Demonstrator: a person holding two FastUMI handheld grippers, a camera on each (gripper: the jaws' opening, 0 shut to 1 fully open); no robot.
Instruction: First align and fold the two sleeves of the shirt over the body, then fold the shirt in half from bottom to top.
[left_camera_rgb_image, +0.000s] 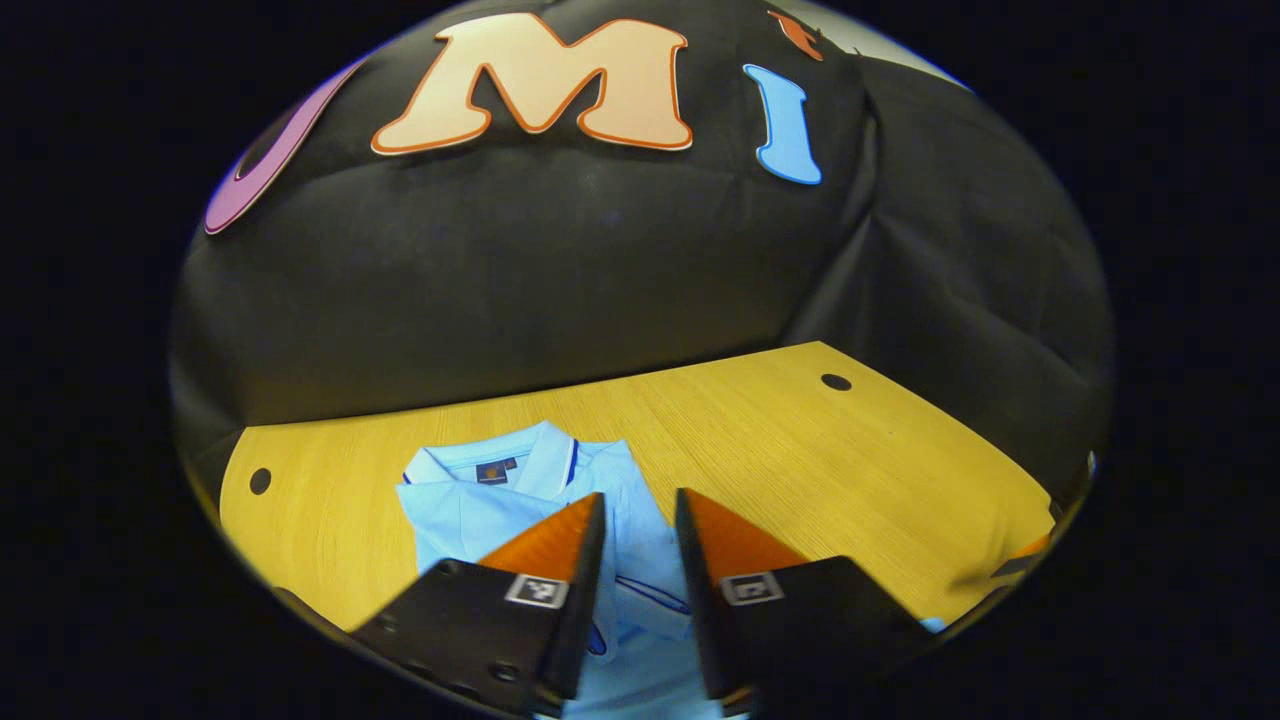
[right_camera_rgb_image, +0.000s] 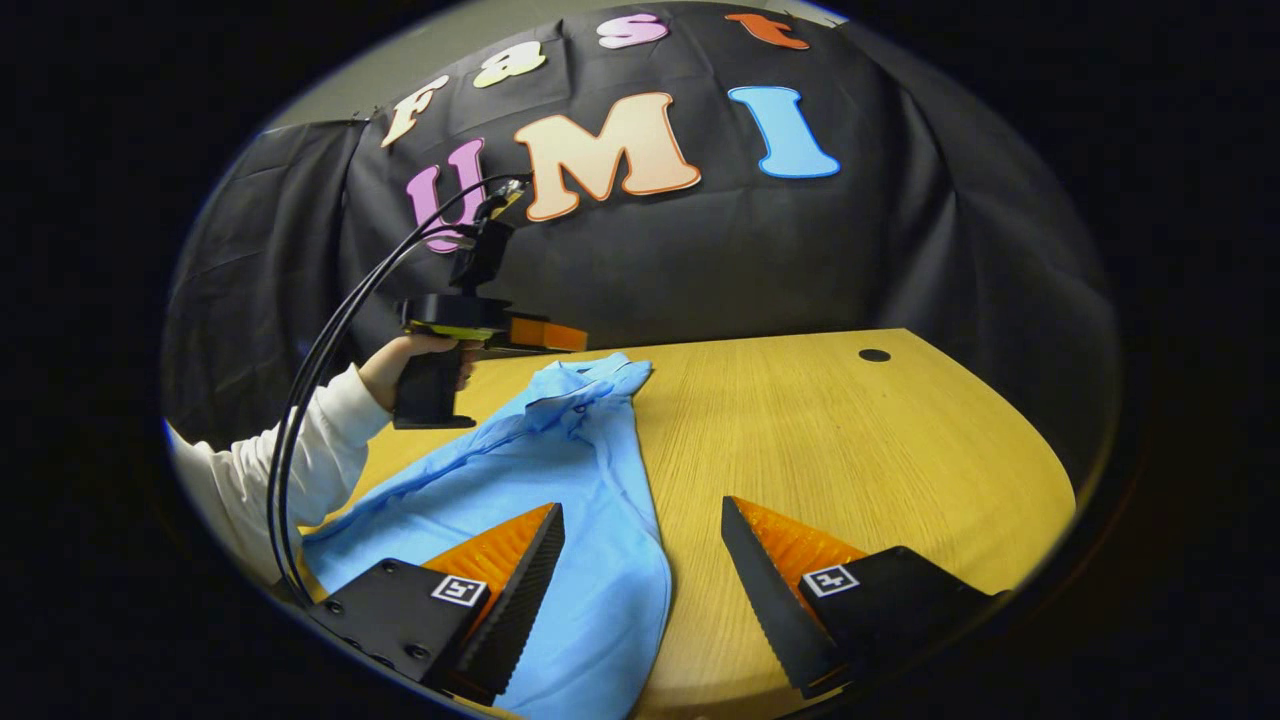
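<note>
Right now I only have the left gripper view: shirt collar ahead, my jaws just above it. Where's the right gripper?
Observer: The right gripper is at the opposite end of the shirt from the collar, jaws wide open, gripping nothing.
Operator: Over cloth or table?
Observer: It straddles the shirt's edge, one finger over cloth and the other over bare table.
Operator: Is my left gripper touching the shirt?
Observer: From the right gripper view, the left gripper sits just above the collar end, held by a hand in a white sleeve. I cannot tell if it touches.
</note>
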